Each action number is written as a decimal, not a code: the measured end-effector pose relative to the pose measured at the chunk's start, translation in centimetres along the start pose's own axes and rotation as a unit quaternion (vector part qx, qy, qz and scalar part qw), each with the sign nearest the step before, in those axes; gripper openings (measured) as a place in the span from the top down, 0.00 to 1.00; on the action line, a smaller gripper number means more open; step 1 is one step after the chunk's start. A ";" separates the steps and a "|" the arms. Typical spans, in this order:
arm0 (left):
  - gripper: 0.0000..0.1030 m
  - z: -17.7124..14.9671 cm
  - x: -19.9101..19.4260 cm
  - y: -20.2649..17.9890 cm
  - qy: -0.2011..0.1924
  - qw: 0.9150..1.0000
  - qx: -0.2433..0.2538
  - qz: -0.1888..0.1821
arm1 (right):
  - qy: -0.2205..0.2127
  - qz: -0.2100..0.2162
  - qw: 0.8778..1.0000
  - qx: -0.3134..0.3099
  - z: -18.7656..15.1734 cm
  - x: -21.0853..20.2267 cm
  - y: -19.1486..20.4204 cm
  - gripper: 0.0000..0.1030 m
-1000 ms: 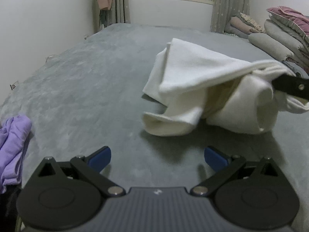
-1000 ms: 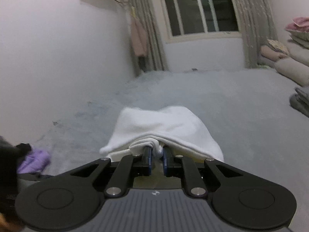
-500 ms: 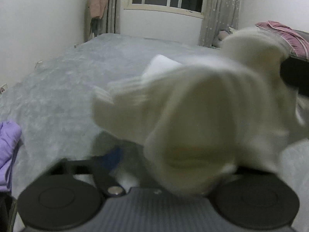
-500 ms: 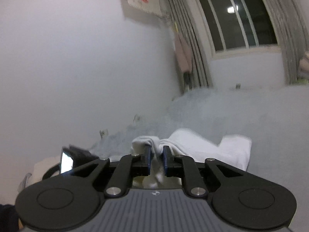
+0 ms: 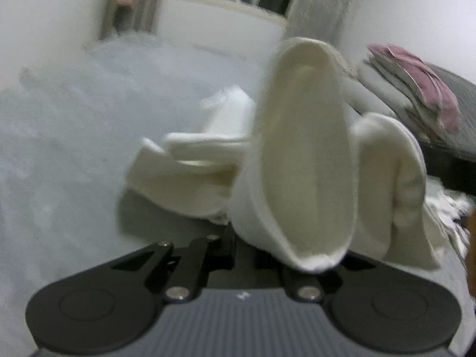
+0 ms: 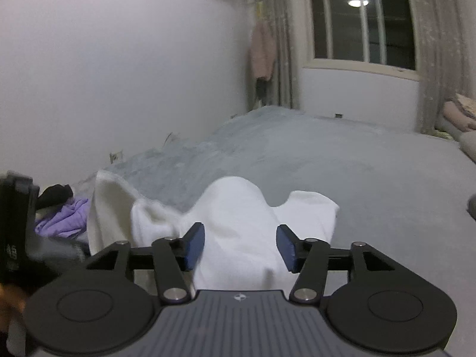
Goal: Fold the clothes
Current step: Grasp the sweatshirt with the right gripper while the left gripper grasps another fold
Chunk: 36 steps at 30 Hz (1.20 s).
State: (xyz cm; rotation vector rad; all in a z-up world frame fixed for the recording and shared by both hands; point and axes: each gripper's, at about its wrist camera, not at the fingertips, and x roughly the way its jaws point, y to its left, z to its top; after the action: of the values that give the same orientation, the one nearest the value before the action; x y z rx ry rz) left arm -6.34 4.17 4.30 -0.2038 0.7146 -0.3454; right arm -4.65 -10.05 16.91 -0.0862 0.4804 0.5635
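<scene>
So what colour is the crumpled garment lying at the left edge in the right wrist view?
Purple garment, clearest in the right wrist view.

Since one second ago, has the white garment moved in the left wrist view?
Yes. The white garment has come up off the grey bed cover toward the camera; its cuff now reaches the curtain. The left gripper has just closed on it.

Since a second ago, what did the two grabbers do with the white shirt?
The left gripper was open and has just been closing; it is now shut on the white garment, lifted close to its camera. The right gripper had pinched the cloth; its jaws have just been opening, and the fabric now lies loose between its blue pads. The grey bed cover and purple clothes stayed put.
</scene>
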 end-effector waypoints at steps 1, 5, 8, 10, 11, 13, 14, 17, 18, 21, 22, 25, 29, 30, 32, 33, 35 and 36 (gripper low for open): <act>0.94 -0.3 0.3 -0.4 0.011 1.000 0.009 -0.023 | 0.013 0.012 1.000 -0.004 0.2 0.7 0.1 0.47; 0.96 -1.5 0.1 -3.5 0.009 0.992 0.102 -0.079 | 0.064 0.035 0.995 -0.069 1.2 3.6 1.2 0.36; 0.96 -2.7 0.2 -5.8 0.024 0.981 0.158 -0.112 | 0.083 0.035 0.990 -0.112 1.2 4.5 2.6 0.29; 0.94 -3.2 0.6 -6.3 0.041 0.978 0.168 -0.117 | 0.109 0.055 0.983 -0.135 0.5 5.7 3.1 0.28; 0.92 -3.2 0.7 -6.2 0.046 0.978 0.168 -0.118 | 0.121 0.058 0.981 -0.138 0.1 6.2 3.1 0.29; 0.83 -3.0 0.9 -5.9 0.054 0.979 0.157 -0.118 | 0.137 0.047 0.980 -0.133 -0.4 7.8 2.7 0.43; 0.80 -2.8 1.1 -5.5 0.058 0.981 0.145 -0.116 | 0.140 0.027 0.981 -0.132 -0.6 8.0 2.6 0.74; 0.70 -2.4 1.3 -4.8 0.058 0.986 0.115 -0.103 | 0.122 -0.052 0.983 -0.126 -0.4 7.0 1.7 0.97; 0.53 -2.3 1.3 -4.6 0.054 0.988 0.109 -0.095 | 0.103 -0.071 0.986 -0.112 -0.1 6.0 1.1 0.97; 0.44 -2.2 1.3 -4.4 0.046 0.991 0.102 -0.071 | 0.064 -0.172 0.980 -0.080 0.6 2.8 -1.2 0.97; 0.41 -2.1 1.3 -4.3 0.046 0.992 0.096 -0.070 | 0.056 -0.201 0.975 -0.071 0.7 1.8 -2.0 0.97; 0.29 -1.9 1.4 -4.2 0.043 0.993 0.088 -0.059 | 0.075 -0.234 0.968 -0.049 -0.3 -0.1 -4.3 0.97; 0.25 -1.7 0.5 -3.8 0.028 0.996 0.083 -0.033 | 0.125 -0.292 0.947 -0.040 -2.4 -0.4 -6.9 1.00; 0.25 -1.7 0.0 -3.2 0.025 0.996 0.083 -0.026 | 0.147 -0.337 0.928 -0.054 -3.1 -0.1 -7.6 1.00; 0.25 -1.7 -0.7 -2.8 0.016 0.995 0.097 -0.013 | 0.203 -0.380 0.897 -0.096 -4.9 0.7 -8.4 1.00; 0.25 -1.6 -0.7 -3.0 0.014 0.994 0.104 -0.011 | 0.231 -0.384 0.887 -0.114 -5.9 1.0 -8.7 1.00; 0.25 -1.6 -0.6 -3.7 0.018 0.994 0.106 -0.017 | 0.245 -0.345 0.899 -0.117 -6.8 1.1 -8.4 1.00; 0.25 -1.6 -0.7 -4.4 0.021 0.994 0.103 -0.021 | 0.231 -0.318 0.912 -0.121 -6.6 0.7 -7.7 1.00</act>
State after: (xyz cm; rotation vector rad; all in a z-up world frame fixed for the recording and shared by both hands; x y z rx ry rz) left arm -8.95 0.21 4.85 -0.0162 0.7115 -0.4614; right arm -2.78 -17.57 10.34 -0.6041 0.7976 -0.0544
